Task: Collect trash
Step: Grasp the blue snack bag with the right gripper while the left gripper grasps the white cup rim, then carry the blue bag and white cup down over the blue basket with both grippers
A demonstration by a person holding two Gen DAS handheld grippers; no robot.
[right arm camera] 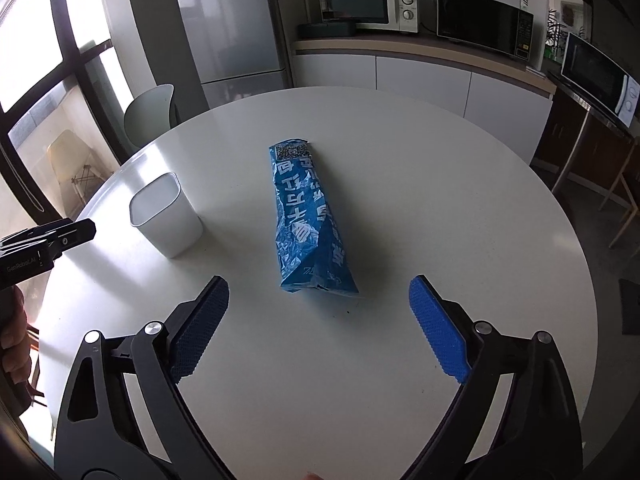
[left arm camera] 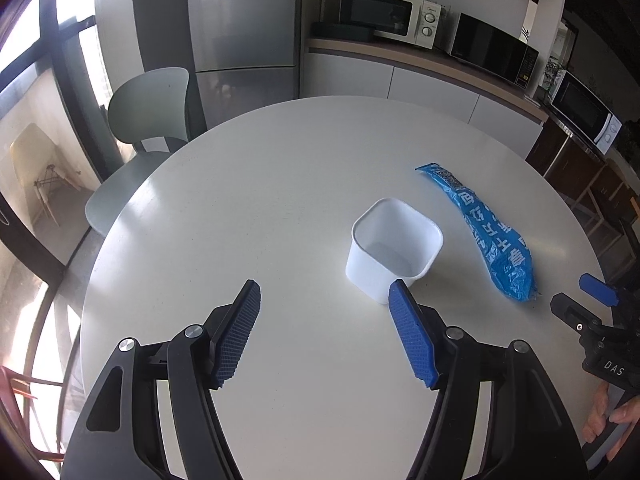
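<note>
A crumpled blue plastic wrapper (right arm camera: 306, 220) with white lettering lies lengthwise on the round white table (right arm camera: 440, 200). My right gripper (right arm camera: 318, 294) is open just short of its near end, nothing between the pads. Left of the wrapper stands a small white square bin (right arm camera: 166, 216), empty inside. In the left wrist view the same bin (left arm camera: 394, 246) is ahead and to the right, just beyond my right fingertip (left arm camera: 400, 294). My left gripper (left arm camera: 324, 294) is open and holds nothing. The wrapper (left arm camera: 488, 236) lies to the right of the bin. The right gripper's tip (left arm camera: 576, 308) shows at the right edge.
A grey-green chair (left arm camera: 148, 120) stands at the table's far left edge. Behind are a fridge (left arm camera: 244, 40) and a counter (left arm camera: 420, 60) with microwaves (left arm camera: 390, 14). Windows run along the left. A person's hand (left arm camera: 608, 420) grips the right tool's handle.
</note>
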